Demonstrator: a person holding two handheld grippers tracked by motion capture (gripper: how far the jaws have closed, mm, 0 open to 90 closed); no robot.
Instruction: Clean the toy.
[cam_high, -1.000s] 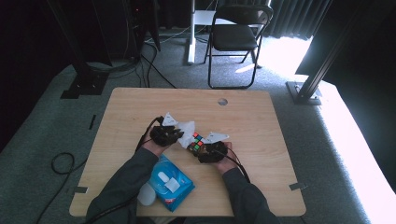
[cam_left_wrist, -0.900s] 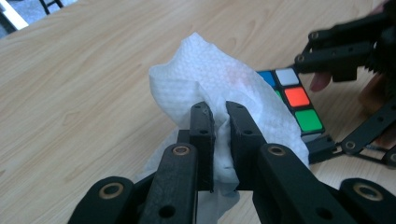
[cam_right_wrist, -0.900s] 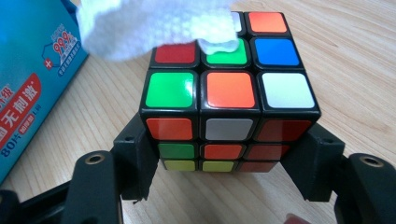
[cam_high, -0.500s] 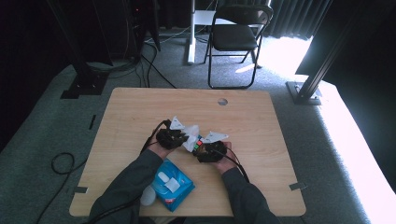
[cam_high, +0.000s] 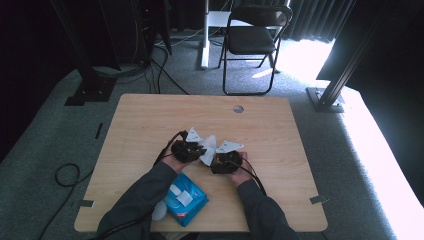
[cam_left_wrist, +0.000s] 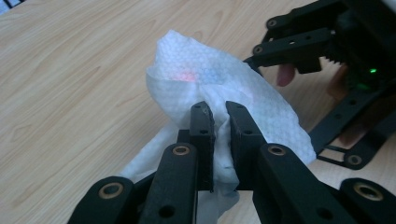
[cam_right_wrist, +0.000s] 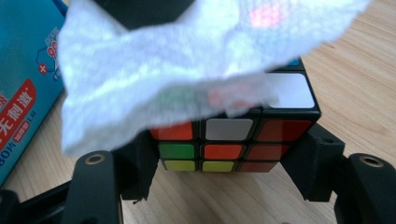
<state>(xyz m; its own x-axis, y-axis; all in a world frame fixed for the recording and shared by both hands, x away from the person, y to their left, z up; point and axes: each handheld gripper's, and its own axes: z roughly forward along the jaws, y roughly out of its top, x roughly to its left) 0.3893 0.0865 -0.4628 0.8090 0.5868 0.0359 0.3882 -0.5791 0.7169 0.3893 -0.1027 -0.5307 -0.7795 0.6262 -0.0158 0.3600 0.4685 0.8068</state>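
Observation:
A white wet wipe is pinched between the jaws of my left gripper, which is shut on it. The wipe drapes over the top of a colour puzzle cube; red shows faintly through the sheet. My right gripper is shut on the cube, one jaw on each side. In the high view the left gripper and right gripper sit close together at the table's middle, the wipe between them. The cube's top face is mostly hidden by the wipe.
A blue pack of wet wipes lies near the front edge by the person's left forearm, its corner seen as a blue pack. The wooden table has a cable hole at the back. A folding chair stands beyond.
Both grippers stay together at the table's middle. The wipe has shifted slightly over the cube, now between the two grippers.

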